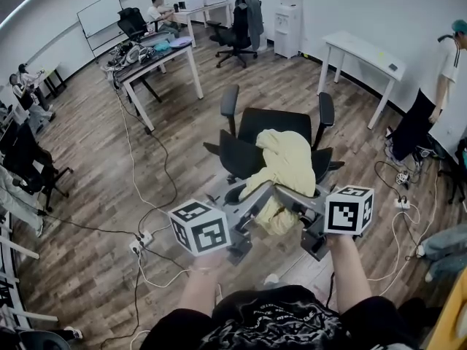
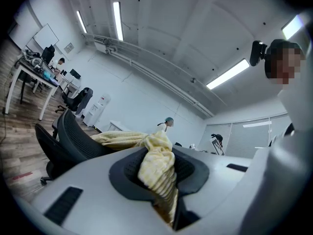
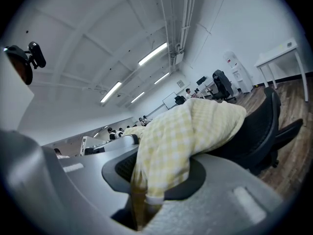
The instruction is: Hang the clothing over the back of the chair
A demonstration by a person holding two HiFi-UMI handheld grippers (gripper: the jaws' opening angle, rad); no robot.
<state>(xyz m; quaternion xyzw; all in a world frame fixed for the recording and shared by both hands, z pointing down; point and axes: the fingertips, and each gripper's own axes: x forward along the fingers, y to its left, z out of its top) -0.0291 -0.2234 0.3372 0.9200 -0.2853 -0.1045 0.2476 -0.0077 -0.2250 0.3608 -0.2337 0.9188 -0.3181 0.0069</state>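
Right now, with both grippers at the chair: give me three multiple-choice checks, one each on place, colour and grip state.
1. Where does the checked garment lie?
A. over the backrest of the black office chair
B. on the white desk
C. on the floor

2. What colour is the garment?
A. blue
B. pale yellow with white
C. red

3. How do the left gripper and the right gripper stand?
A. both open and empty
B. only the left one holds cloth
C. both shut on the garment

Answers:
1 A: the head view shows it draped across the top of the backrest.
2 B: the right gripper view shows a yellow and white check.
3 C: each gripper view shows cloth pinched between its jaws.
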